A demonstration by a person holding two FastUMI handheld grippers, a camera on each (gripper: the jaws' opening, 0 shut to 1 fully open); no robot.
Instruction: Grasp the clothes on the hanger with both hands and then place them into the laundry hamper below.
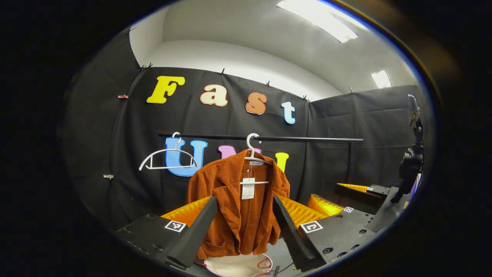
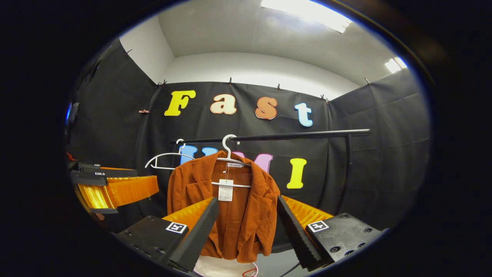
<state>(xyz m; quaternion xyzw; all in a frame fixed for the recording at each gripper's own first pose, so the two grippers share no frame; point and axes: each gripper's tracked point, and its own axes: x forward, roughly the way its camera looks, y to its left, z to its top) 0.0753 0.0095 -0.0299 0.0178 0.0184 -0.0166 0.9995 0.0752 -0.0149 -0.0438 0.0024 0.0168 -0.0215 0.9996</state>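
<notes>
both views near, facing jacket (image 1: 238,204)

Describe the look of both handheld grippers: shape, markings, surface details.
Left gripper and right gripper look alike. Each has two wedge-shaped jaws that taper forward, with finely ribbed inner faces. Each jaw sits on a blocky carriage with recessed screw holes, and each carriage carries a square black-and-white tag on top.
</notes>
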